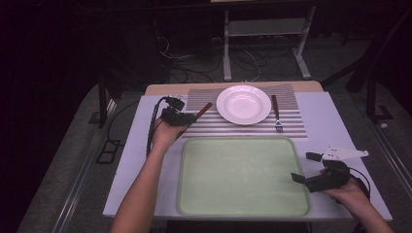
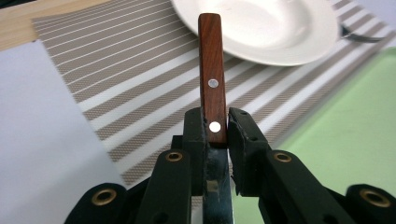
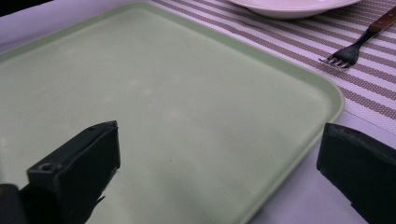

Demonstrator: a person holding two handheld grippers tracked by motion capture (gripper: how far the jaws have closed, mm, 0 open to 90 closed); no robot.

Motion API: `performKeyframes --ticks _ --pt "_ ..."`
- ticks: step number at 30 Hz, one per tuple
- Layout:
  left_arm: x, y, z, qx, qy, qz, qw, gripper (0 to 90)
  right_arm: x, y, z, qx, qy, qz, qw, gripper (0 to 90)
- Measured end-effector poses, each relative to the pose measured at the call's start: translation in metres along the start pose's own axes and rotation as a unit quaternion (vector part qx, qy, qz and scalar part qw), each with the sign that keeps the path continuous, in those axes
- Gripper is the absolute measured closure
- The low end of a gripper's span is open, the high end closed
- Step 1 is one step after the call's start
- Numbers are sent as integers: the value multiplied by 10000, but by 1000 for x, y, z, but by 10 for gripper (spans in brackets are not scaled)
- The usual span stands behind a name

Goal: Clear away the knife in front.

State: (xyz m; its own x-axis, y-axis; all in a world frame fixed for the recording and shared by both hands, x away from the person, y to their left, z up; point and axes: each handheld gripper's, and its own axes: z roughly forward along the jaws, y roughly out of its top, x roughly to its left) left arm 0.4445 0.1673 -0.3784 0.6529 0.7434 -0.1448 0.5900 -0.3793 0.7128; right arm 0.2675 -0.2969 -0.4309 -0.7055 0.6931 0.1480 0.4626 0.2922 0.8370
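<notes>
Now; left gripper (image 2: 215, 128) clamps knife (image 2: 212, 79) over placemat (image 2: 116, 70); right gripper (image 3: 219, 154) wide apart, holding nothing

Both forearms are bare, with no sleeves in sight. The left gripper (image 2: 216, 133) is matte black, its two blocky jaws carried on thick link arms set with brass-coloured ringed pivots. A black cable loops away from it. The right gripper (image 1: 303, 167) is black too, topped with a pale grey three-cornered plate, and its own black cable curves behind the hand.
</notes>
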Motion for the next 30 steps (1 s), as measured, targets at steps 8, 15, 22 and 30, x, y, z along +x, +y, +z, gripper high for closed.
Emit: performKeyframes --ticks 8,15,22,30 --pt "-27 -13 -11 -53 -140 156 9998 774 1 0 0 12 2 -22 10000 0" --pt "-48 -34 -17 -210 -318 202 9991 774 0 0 0 18 -2 -17 10000 0" --pt "-63 -57 -17 -145 -359 209 9990 773 1 0 0 18 -19 -23 10000 0" --pt "-83 -84 -13 4 -381 148 9992 773 0 0 0 41 -10 -55 10000 0"
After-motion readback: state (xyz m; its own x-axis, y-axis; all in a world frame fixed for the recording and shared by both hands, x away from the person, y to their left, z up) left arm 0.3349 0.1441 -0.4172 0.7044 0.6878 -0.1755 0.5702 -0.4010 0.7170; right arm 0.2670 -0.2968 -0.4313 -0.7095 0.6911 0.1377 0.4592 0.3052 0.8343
